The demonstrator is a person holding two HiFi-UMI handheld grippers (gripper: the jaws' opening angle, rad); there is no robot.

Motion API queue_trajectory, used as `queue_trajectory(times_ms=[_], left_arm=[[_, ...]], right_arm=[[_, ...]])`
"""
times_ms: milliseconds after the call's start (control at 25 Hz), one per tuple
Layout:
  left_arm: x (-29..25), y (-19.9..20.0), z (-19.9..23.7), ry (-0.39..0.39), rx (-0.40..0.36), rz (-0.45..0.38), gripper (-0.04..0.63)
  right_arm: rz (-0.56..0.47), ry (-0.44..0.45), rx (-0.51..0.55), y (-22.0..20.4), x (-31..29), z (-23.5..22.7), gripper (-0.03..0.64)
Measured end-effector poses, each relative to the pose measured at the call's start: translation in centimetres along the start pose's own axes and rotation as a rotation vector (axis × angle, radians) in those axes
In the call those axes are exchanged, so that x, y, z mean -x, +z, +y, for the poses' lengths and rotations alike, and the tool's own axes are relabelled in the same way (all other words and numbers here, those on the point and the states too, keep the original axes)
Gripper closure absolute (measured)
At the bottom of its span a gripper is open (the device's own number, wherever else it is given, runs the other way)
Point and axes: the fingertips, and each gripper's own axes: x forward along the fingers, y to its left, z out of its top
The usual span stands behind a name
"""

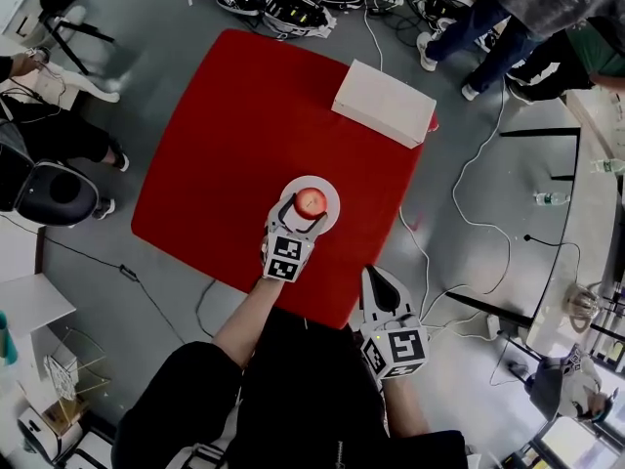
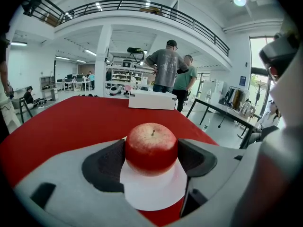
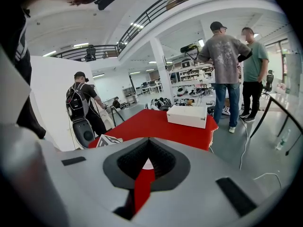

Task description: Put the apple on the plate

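A red apple sits on a small white plate near the front edge of the red table. My left gripper reaches over the plate, its dark pads pressed against both sides of the apple. In the left gripper view the apple stands upright, stem up, on the plate between the jaws. My right gripper hangs off the table's front corner, shut with nothing in it; in the right gripper view its tips meet.
A white box lies at the table's far right corner. Seated people are at the left and standing people at the upper right. Cables trail over the grey floor right of the table.
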Motion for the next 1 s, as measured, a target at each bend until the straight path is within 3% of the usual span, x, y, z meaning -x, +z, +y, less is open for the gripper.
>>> queue_trajectory(times_ms=[400, 1000], left_arm=[[-0.5, -0.9, -0.5, -0.075, 0.017, 0.024, 0.235], [1.3, -1.1, 0.2, -0.016, 0.033, 0.015, 0.213]], right_arm=[[-0.009, 0.011, 0.005, 0.1, 0.3, 0.5, 0.609], [-0.020, 0.042, 0.035, 0.4, 1.0, 1.1, 0.609]])
